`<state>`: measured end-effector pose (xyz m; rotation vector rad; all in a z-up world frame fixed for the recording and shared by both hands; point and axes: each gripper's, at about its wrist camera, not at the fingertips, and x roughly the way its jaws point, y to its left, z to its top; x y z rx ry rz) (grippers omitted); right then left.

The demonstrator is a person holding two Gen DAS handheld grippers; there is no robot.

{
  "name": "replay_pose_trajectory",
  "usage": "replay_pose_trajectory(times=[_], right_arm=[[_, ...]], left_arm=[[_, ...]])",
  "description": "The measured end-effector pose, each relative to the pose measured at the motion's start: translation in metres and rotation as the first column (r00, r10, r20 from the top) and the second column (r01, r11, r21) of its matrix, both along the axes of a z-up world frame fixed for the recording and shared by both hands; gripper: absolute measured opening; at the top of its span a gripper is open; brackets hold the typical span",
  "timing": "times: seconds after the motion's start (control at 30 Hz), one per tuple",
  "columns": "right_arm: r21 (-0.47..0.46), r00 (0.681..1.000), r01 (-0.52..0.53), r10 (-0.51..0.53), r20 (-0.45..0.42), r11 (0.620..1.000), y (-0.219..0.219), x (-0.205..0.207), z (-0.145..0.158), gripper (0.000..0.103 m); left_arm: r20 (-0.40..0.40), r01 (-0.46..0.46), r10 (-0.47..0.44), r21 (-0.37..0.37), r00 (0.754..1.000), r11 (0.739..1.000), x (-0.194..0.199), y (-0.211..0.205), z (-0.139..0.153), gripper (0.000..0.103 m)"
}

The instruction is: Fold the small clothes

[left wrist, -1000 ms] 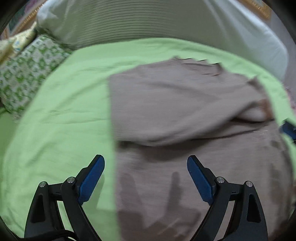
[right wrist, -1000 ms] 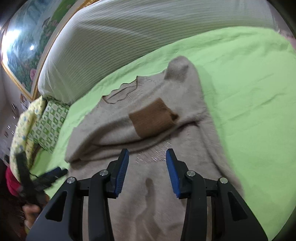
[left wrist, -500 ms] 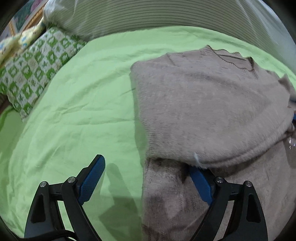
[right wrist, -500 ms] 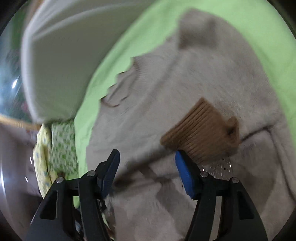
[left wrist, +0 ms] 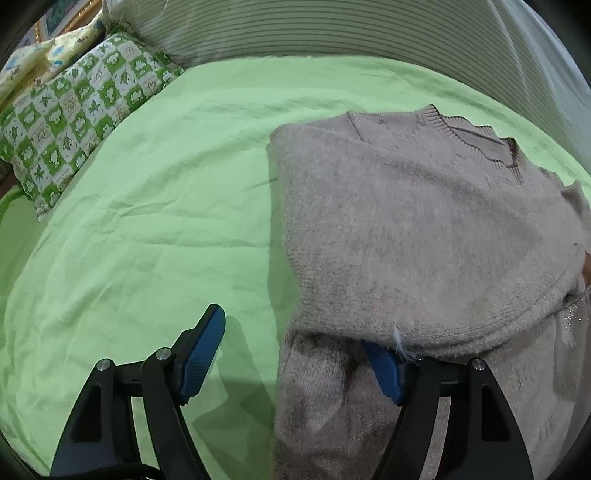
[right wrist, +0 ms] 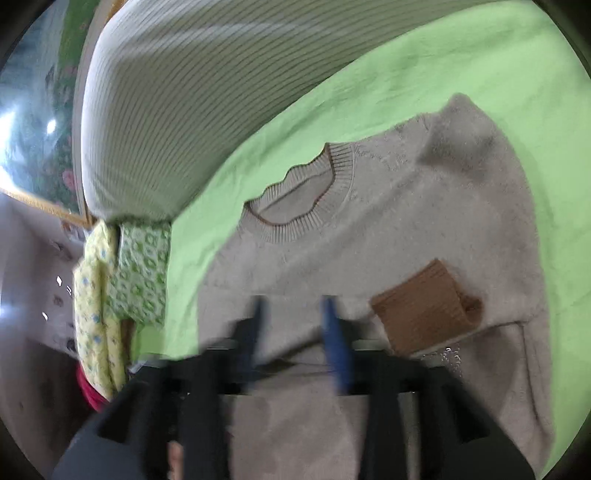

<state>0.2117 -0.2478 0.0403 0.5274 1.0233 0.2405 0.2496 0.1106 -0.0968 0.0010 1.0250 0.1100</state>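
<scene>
A fuzzy beige sweater (left wrist: 424, 229) lies on the green bedsheet (left wrist: 147, 206), with a sleeve folded across its chest. My left gripper (left wrist: 299, 350) is open at the sweater's left side; its right finger (left wrist: 384, 369) sits under the edge of the folded sleeve, its left finger over the sheet. In the right wrist view the sweater (right wrist: 369, 240) shows its ribbed collar (right wrist: 295, 206) and a brown cuff (right wrist: 424, 306) lying on the body. My right gripper (right wrist: 295, 332) is blurred, its fingers a little apart over the sleeve fold.
A striped white bolster (left wrist: 332, 29) runs along the back of the bed. A green patterned pillow (left wrist: 74, 110) lies at the far left, with a yellow cloth (right wrist: 92, 302) beside it. A framed picture (right wrist: 33, 110) hangs behind.
The left gripper moved forward and its right finger slipped under the folded sleeve edge. The right gripper swung over the sweater and its fingers closed in partway.
</scene>
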Motion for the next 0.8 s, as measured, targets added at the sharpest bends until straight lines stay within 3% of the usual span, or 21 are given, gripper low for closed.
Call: replay_pose_trajectory(times=[0.07, 0.1, 0.17, 0.27, 0.3, 0.33, 0.37, 0.4, 0.5, 0.6, 0.67, 0.7, 0.73, 0.8], right_arm=[[-0.206, 0.997, -0.049, 0.059, 0.043, 0.977, 0.004, 0.003, 0.004, 0.065], [-0.238, 0.997, -0.061, 0.069, 0.028, 0.969, 0.000, 0.007, 0.000, 0.065], [-0.254, 0.997, -0.073, 0.069, -0.024, 0.965, -0.016, 0.019, -0.018, 0.065], [-0.181, 0.985, -0.167, 0.156, -0.075, 0.969, -0.029, 0.027, -0.048, 0.060], [-0.180, 0.980, -0.193, 0.180, -0.086, 0.964, -0.026, 0.026, -0.053, 0.044], [-0.206, 0.973, -0.224, 0.208, -0.099, 0.952, -0.021, 0.027, -0.058, 0.011], [-0.255, 0.968, -0.248, 0.229, -0.100, 0.935, -0.015, 0.025, -0.060, 0.001], [-0.292, 0.966, -0.260, 0.245, -0.086, 0.920, -0.011, 0.024, -0.058, 0.000], [-0.332, 0.959, -0.256, 0.282, 0.032, 0.908, -0.007, 0.026, -0.028, 0.000], [-0.320, 0.947, -0.193, 0.261, 0.186, 0.928, -0.016, 0.036, 0.024, 0.000], [-0.265, 0.942, -0.220, 0.275, 0.190, 0.939, -0.022, 0.047, 0.042, 0.001], [-0.228, 0.934, -0.293, 0.329, 0.138, 0.928, -0.021, 0.054, 0.039, 0.004], [-0.201, 0.918, -0.366, 0.388, 0.080, 0.908, -0.019, 0.058, 0.030, 0.025], [-0.275, 0.880, -0.454, 0.474, 0.010, 0.848, -0.011, 0.056, 0.011, 0.051]], left_arm=[[-0.005, 0.004, -0.004, -0.009, 1.000, 1.000, 0.001, 0.002, 0.000, 0.074], [-0.010, 0.004, -0.004, -0.017, 1.000, 1.000, 0.002, 0.002, -0.001, 0.074], [-0.013, 0.006, -0.006, -0.023, 1.000, 1.000, 0.003, 0.002, -0.001, 0.074], [-0.010, 0.017, -0.017, -0.013, 1.000, 1.000, 0.003, -0.001, -0.004, 0.074], [-0.010, 0.022, -0.022, -0.006, 1.000, 1.000, 0.004, -0.003, -0.005, 0.074], [-0.007, 0.024, -0.024, -0.002, 1.000, 1.000, 0.004, -0.003, -0.005, 0.074], [-0.005, 0.024, -0.024, -0.002, 1.000, 1.000, 0.004, -0.003, -0.005, 0.074], [-0.004, 0.020, -0.020, -0.006, 1.000, 1.000, 0.005, -0.002, -0.005, 0.074], [-0.006, 0.005, -0.005, -0.015, 1.000, 1.000, 0.006, 0.001, -0.005, 0.074], [-0.008, 0.006, -0.006, -0.005, 1.000, 1.000, 0.006, 0.000, -0.004, 0.074], [-0.011, 0.002, -0.002, -0.007, 1.000, 1.000, 0.006, 0.001, -0.004, 0.074], [-0.011, 0.000, 0.000, -0.011, 1.000, 1.000, 0.006, 0.001, -0.004, 0.074], [-0.013, -0.002, 0.001, -0.016, 1.000, 1.000, 0.006, 0.002, -0.004, 0.074], [-0.018, 0.002, -0.002, -0.022, 1.000, 1.000, 0.006, 0.003, -0.004, 0.074]])
